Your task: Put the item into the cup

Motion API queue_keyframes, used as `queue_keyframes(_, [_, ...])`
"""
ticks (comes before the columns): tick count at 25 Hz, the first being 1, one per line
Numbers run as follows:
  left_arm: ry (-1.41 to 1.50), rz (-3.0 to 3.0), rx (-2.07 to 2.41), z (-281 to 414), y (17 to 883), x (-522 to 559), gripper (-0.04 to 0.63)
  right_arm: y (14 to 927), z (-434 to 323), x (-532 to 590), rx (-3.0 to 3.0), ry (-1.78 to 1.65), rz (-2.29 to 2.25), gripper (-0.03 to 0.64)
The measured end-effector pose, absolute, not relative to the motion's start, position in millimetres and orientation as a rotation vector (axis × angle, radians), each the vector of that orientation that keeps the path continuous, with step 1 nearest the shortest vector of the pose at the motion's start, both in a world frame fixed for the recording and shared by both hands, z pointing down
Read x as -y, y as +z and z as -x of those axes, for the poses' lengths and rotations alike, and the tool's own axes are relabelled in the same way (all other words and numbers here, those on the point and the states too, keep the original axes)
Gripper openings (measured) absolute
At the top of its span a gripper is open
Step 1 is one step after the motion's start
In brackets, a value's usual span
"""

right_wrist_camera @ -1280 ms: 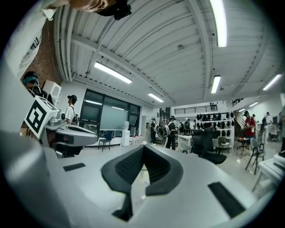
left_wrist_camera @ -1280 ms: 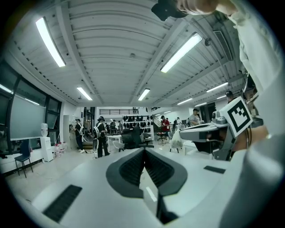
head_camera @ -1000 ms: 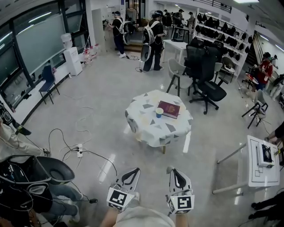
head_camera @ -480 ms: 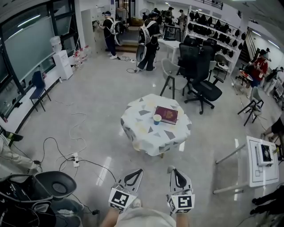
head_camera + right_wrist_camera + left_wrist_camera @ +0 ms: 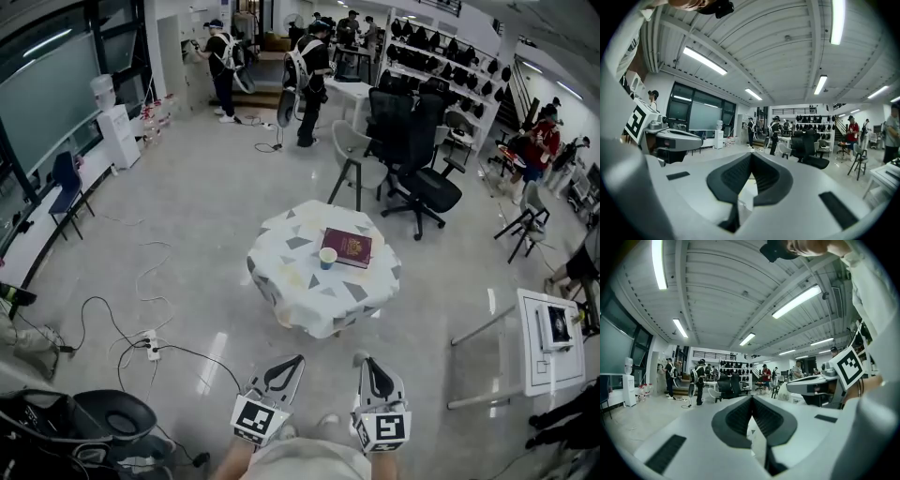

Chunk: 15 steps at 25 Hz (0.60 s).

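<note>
A small blue cup [image 5: 327,258] stands upright near the middle of a round table [image 5: 298,279] with a patterned white cloth, a few steps ahead of me. A dark red book [image 5: 348,247] lies flat just right of the cup, touching or nearly touching it. No other small item shows on the table. My left gripper [image 5: 287,362] [image 5: 751,399] and right gripper [image 5: 365,361] [image 5: 751,156] are held side by side low at my body, far short of the table. Both are shut with nothing between their tips.
Black office chairs [image 5: 414,141] and a grey chair [image 5: 352,150] stand behind the table. At the right is a white side table [image 5: 553,345] with a device on it. Cables and a power strip [image 5: 150,345] lie on the floor at left. People [image 5: 305,66] stand at the back.
The table with the cup and book sits lower and a little to the left in the head view, so it is nearer to me. Both grippers keep their pose and stay shut.
</note>
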State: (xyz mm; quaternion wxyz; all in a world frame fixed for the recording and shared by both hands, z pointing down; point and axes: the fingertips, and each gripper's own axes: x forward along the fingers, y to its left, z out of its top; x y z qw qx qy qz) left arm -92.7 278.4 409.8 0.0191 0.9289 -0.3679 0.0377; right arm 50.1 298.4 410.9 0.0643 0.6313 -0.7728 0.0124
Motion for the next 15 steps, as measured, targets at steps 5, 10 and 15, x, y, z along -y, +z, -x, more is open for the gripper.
queue_keyframes(5, [0.131, -2.874, 1.168, 86, 413, -258, 0.012, 412, -55, -278, 2.352, 0.033, -1.886, 0.006])
queue_keyframes(10, [0.144, -2.854, 1.204, 73, 418, -234, 0.012, 419, -67, -249, 2.38, 0.047, -1.846, 0.006])
queue_keyframes(15, [0.17, -2.844, 1.217, 54, 422, -204, 0.012, 419, -85, -214, 2.405, 0.054, -1.828, 0.006])
